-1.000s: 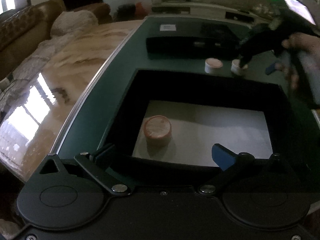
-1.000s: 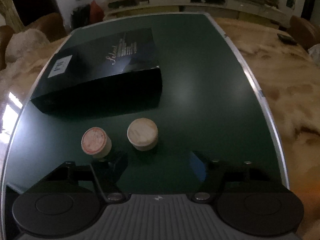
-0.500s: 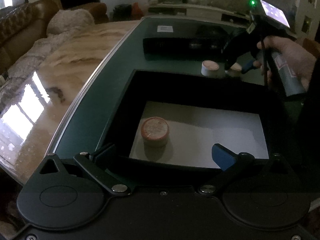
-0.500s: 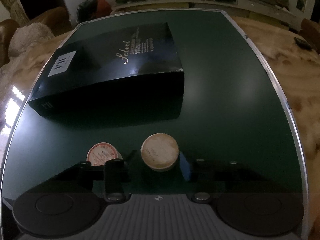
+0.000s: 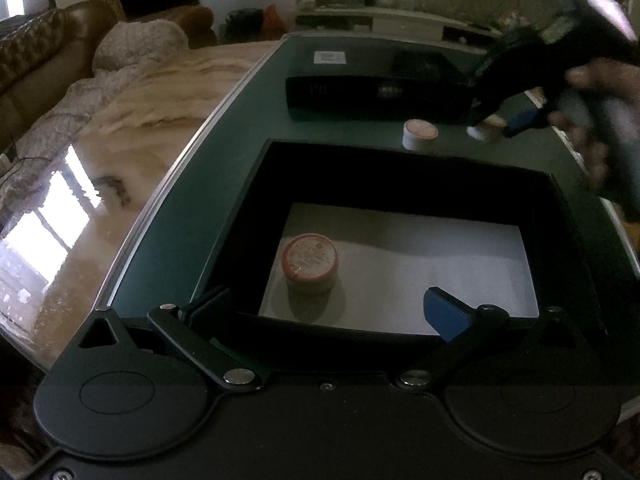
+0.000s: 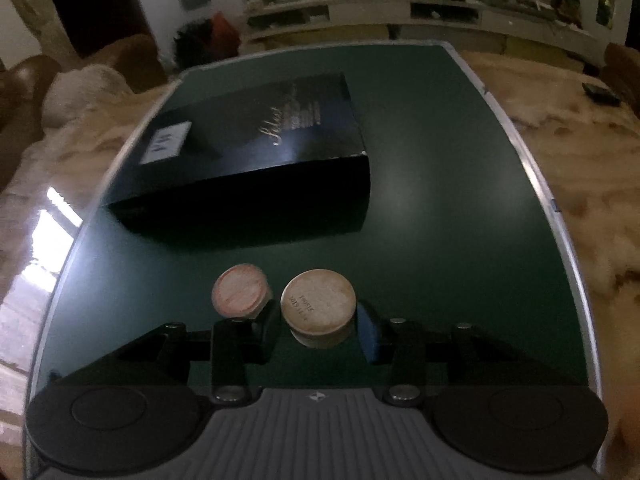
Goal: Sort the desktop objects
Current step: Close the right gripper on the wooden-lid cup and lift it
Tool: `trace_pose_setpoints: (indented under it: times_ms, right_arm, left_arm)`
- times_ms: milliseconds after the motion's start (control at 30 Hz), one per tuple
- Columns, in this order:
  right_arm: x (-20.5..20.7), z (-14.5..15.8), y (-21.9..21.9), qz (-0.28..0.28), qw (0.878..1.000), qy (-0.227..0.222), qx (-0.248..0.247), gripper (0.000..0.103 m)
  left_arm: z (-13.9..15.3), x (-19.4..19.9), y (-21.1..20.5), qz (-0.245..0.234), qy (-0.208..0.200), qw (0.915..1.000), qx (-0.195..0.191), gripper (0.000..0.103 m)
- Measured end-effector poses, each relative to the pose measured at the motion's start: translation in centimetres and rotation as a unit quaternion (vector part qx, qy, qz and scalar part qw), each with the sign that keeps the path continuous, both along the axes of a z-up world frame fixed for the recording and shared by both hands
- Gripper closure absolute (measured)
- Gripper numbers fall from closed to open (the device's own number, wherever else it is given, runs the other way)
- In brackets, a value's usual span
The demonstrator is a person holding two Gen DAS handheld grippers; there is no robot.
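Note:
An open black box point(image 5: 256, 200) with a white floor holds one red-lidded round jar point(image 5: 309, 263) at its left. My left gripper point(image 5: 332, 312) is open and empty over the box's near edge. In the right wrist view my right gripper point(image 6: 318, 326) is shut on a tan-lidded round jar point(image 6: 319, 307), lifted a little off the green table. A second red-lidded jar point(image 6: 239, 290) stands just left of it, beside the left finger. The left wrist view shows the right gripper point(image 5: 494, 126) with the tan jar point(image 5: 482, 130) beyond the box, and the red-lidded jar point(image 5: 420, 134) next to it.
A closed black box point(image 6: 260, 168) with gold script lies on the green table point(image 6: 440, 200) behind the jars; it also shows in the left wrist view point(image 5: 376, 84). The table has a metal rim point(image 6: 560, 216), with a marble surface point(image 5: 100, 168) beyond it.
My right gripper moved up around the tan-lidded jar, closed on it and raised it slightly. My left gripper stayed open over the box.

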State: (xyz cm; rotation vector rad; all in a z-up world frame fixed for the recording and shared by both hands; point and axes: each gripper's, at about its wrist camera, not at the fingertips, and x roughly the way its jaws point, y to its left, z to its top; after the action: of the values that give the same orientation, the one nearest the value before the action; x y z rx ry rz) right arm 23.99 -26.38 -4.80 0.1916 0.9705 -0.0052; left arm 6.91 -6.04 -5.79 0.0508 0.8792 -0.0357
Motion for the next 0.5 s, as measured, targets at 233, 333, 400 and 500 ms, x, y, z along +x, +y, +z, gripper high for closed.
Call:
trace_pose_setpoints:
  times_ms: [233, 333, 400, 500]
  right_arm:
    - [-7.9, 2.7, 0.0, 0.024, 0.999, -0.013, 0.032, 0.059]
    - [-10.7, 2.4, 0.5, 0.037, 0.999, -0.007, 0.037, 0.059]
    - [-11.8, 1.5, 1.1, 0.044, 0.999, 0.001, 0.02, 0.059]
    - [-12.4, 0.0, 1.6, 0.046, 0.999, 0.019, 0.011, 0.059]
  left_arm:
    - [0.2, -0.1, 0.8, 0.015, -0.003, 0.9998, -0.01, 0.0]
    - [0.2, -0.1, 1.4, 0.029, -0.004, 0.9995, -0.012, 0.0]
    - [0.3, 0.0, 1.7, 0.034, -0.004, 0.9993, -0.012, 0.0]
    - [0.3, 0.0, 2.1, 0.042, -0.004, 0.999, -0.013, 0.0]
